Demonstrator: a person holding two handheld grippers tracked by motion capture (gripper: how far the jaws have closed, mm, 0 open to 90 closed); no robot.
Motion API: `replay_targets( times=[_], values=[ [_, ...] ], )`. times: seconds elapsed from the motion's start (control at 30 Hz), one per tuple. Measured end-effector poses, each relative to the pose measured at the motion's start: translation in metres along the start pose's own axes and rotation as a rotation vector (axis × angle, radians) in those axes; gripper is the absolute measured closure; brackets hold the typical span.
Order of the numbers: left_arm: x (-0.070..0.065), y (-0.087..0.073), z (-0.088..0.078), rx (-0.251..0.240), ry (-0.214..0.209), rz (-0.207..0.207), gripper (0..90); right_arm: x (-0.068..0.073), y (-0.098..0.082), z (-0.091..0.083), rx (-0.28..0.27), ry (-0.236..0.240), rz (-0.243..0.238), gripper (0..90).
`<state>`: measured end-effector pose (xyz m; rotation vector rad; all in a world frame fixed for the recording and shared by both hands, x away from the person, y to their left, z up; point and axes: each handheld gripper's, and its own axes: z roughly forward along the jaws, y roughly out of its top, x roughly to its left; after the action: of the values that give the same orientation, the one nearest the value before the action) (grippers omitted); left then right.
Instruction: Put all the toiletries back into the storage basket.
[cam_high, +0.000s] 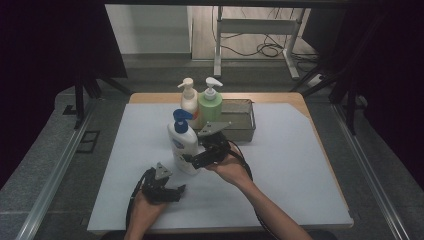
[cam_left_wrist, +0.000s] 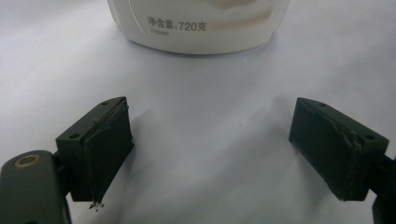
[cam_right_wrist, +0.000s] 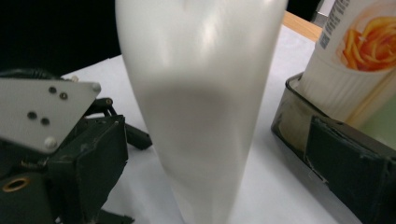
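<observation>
White pump bottle (cam_high: 183, 142) with blue cap is standing upright at frame centre on the bench (cam_high: 300, 165). Right tongs (cam_high: 192, 159) are straddling its body, spread, not visibly pinching. Left tongs (cam_high: 181, 189) are resting lower left, spread, aimed at the bottle's base.

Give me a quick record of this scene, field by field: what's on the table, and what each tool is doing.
surface: white mat on a wooden table
main item: white pump bottle with blue pump, upright on the mat
right tool: open, jaws either side of the white bottle's body
left tool: open, holding nothing, low on the mat just short of the bottle's base
container: grey bin behind the white bottle
in the bin: cream pump bottle and green pump bottle, both upright
bottle label: reads 720 near the base
</observation>
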<state>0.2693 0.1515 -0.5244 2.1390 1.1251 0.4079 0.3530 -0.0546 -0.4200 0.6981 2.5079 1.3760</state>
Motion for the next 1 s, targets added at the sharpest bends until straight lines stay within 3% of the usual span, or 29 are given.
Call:
replay_targets(
  times=[0.63,1.0],
  values=[
    [0.0,0.0,0.0,0.001,0.002,0.001,12.7,0.001,0.01,0.026,-0.002,-0.028,-0.007,13.9],
    [0.0,0.0,0.0,0.001,0.001,-0.001,12.7,0.003,0.01,0.031,0.003,-0.016,-0.022,29.7]
  ],
)
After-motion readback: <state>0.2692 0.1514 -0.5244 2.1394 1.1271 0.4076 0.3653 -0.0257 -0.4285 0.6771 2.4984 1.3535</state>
